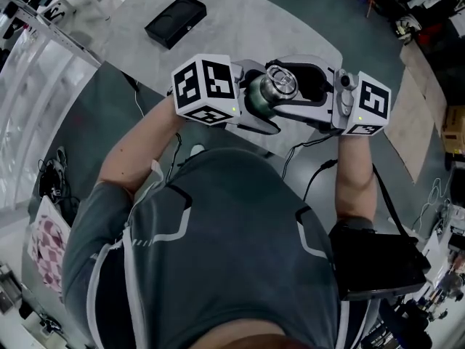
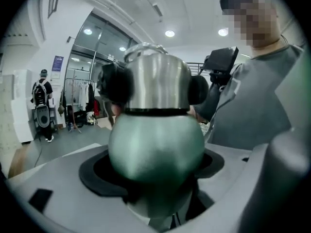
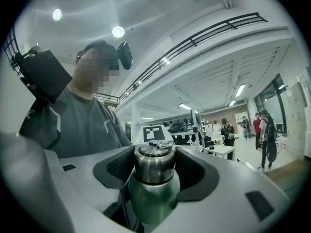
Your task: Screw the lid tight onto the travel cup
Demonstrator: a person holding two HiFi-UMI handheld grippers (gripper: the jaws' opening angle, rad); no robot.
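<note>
The travel cup has a green body and a steel lid; it is held in the air in front of the person's chest. My left gripper is shut on the green body, which fills the left gripper view, with the lid above it. My right gripper comes from the opposite side, and its black pads sit against both sides of the lid. In the right gripper view the lid stands upright between the jaws of my right gripper, above the green body.
A grey table lies beyond the grippers with a black box on its far left. A black case hangs at the person's right hip. Cables run over the floor. People stand far off.
</note>
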